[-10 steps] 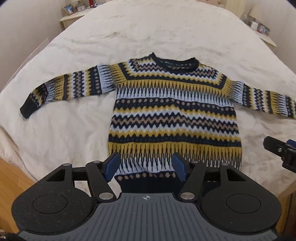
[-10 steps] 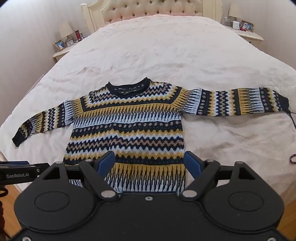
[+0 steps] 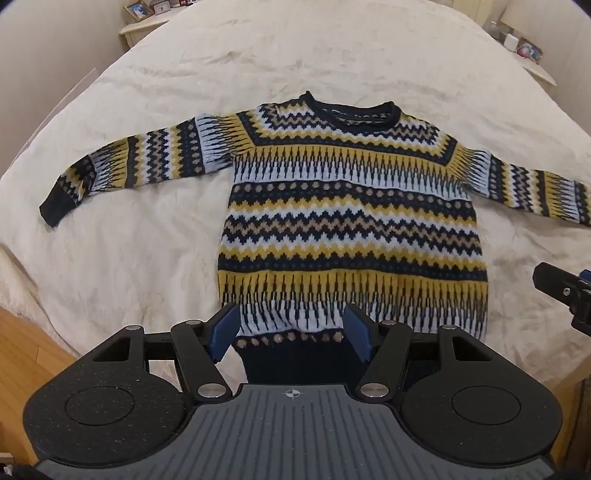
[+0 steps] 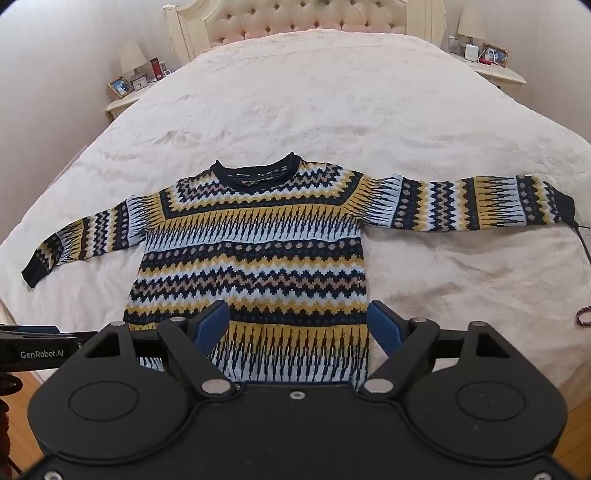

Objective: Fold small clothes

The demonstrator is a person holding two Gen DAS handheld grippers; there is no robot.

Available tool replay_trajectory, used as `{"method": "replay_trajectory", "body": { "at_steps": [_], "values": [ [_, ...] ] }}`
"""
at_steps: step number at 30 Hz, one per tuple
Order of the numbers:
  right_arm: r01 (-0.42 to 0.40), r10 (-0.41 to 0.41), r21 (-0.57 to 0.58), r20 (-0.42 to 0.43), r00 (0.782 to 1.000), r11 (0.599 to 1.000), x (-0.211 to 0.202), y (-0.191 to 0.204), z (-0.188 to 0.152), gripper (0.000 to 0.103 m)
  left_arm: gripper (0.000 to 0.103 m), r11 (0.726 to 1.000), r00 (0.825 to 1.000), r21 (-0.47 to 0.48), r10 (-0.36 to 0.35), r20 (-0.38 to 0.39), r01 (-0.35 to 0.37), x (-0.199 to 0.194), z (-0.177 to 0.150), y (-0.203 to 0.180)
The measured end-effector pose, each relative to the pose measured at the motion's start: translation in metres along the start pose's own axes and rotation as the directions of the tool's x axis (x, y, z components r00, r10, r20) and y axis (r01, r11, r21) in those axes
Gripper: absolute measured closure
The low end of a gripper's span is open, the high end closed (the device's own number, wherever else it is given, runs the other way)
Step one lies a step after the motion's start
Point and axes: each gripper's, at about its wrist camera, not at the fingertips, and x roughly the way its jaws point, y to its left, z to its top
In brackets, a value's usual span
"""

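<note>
A wide bed (image 4: 332, 110) with a cream cover fills both views, a padded headboard (image 4: 295, 22) at its far end and a nightstand (image 4: 125, 99) on either side. A patterned sweater (image 3: 351, 229) in yellow, navy and pale blue lies flat and face up near the foot of the bed, collar toward the headboard, both sleeves spread out sideways. The left gripper (image 3: 291, 330) hovers at the sweater's hem near its lower left corner, wide open with nothing between its blue pads. The right gripper (image 4: 297, 326) hangs over the lower right part of the hem, equally wide open and empty. A small ring-shaped band (image 4: 583, 317) lies on the cover at the right edge.
</note>
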Motion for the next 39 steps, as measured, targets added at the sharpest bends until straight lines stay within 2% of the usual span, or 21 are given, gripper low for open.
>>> {"method": "replay_trajectory", "body": {
  "at_steps": [19, 39],
  "values": [
    [0.034, -0.034, -0.005, -0.091, 0.995, 0.999, 0.007, 0.005, -0.016, 0.02, 0.043, 1.0, 1.0, -0.012, 0.004, -0.019, -0.005, -0.001, -0.004, 0.004],
    [0.021, -0.022, -0.009, -0.106, 0.994, 1.0, 0.007, 0.015, -0.02, 0.02, 0.043, 0.999, 0.999, -0.042, 0.004, -0.035, -0.005, -0.002, -0.015, 0.014]
  ]
}}
